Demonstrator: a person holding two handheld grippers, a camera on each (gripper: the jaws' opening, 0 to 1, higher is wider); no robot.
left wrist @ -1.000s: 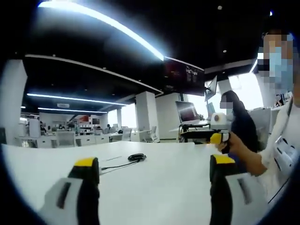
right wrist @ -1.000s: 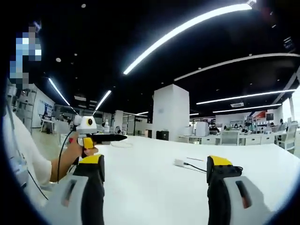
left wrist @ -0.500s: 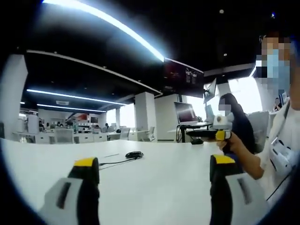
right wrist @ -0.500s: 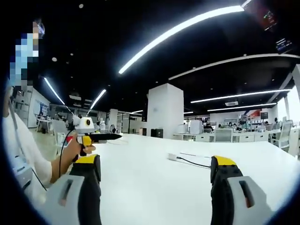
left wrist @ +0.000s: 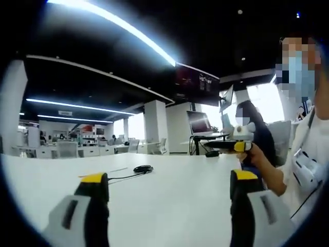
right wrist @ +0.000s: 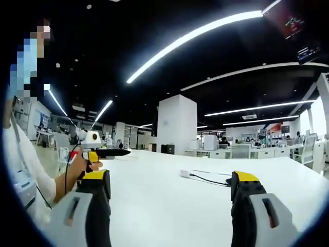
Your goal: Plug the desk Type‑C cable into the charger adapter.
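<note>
A white table [right wrist: 164,206] is seen in an open office; a coiled cable [left wrist: 142,169] and white adapter [right wrist: 184,174] lie mid-surface. Both the left gripper [left wrist: 167,206] and the right gripper [right wrist: 169,206] are held wide, empty.

Out on the white desk [right wrist: 154,195] the charger adapter [right wrist: 184,174] is only a tiny pale block, its port too small to make out. The black Type-C cable [left wrist: 142,169] lies in a small coil, its plug end too fine to tell. The right gripper's jaw [right wrist: 244,193] hides part of the cable's run.
</note>
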